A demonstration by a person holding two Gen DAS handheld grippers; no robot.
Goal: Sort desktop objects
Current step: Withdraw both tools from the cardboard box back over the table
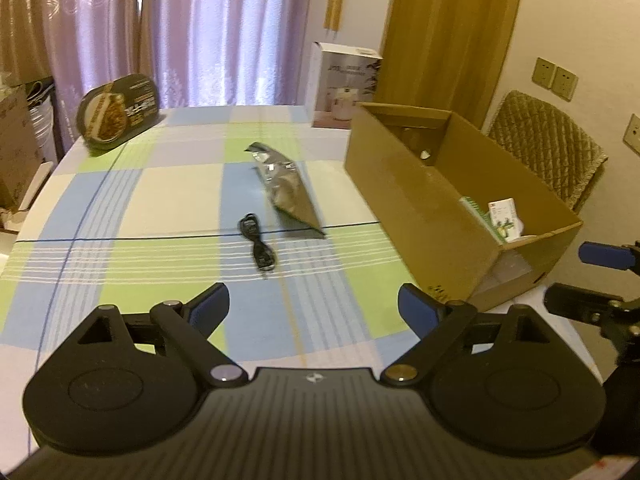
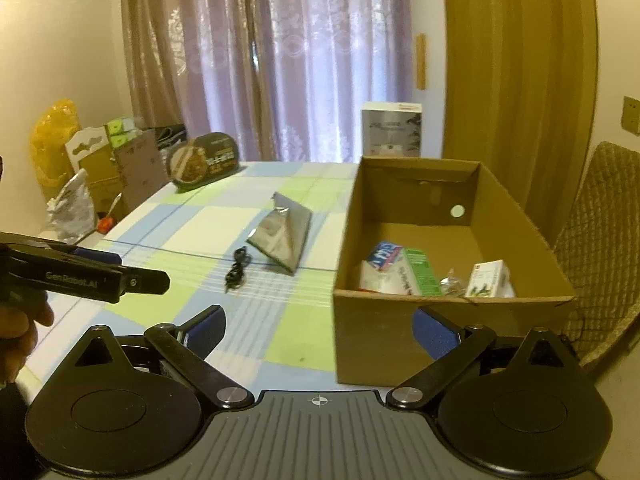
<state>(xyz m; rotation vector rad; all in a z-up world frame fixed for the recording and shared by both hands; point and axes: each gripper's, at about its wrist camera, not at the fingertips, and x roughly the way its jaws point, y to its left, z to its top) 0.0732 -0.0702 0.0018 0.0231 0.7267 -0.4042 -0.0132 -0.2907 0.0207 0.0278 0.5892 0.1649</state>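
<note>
A black coiled cable (image 1: 258, 246) (image 2: 238, 268) lies on the checked tablecloth, just ahead of my left gripper (image 1: 314, 304), which stands open and holds nothing. Behind the cable lies a silver foil bag (image 1: 284, 186) (image 2: 282, 236), flat on the cloth. The open cardboard box (image 1: 420, 216) (image 2: 372, 320) stands at the right. Inside it are a blue-and-white pack (image 2: 386, 260), a green carton (image 2: 420, 272) and a small white box (image 2: 490, 280) (image 1: 506, 218). My right gripper (image 2: 320, 322) is open and empty, low before the box's near left corner.
An oval food package (image 1: 120, 110) (image 2: 204, 160) leans at the table's far left edge. A white appliance box (image 1: 344, 84) (image 2: 392, 128) stands behind the cardboard box. A padded chair (image 1: 548, 144) is to the right. Cartons and bags (image 2: 100, 168) crowd the floor left of the table.
</note>
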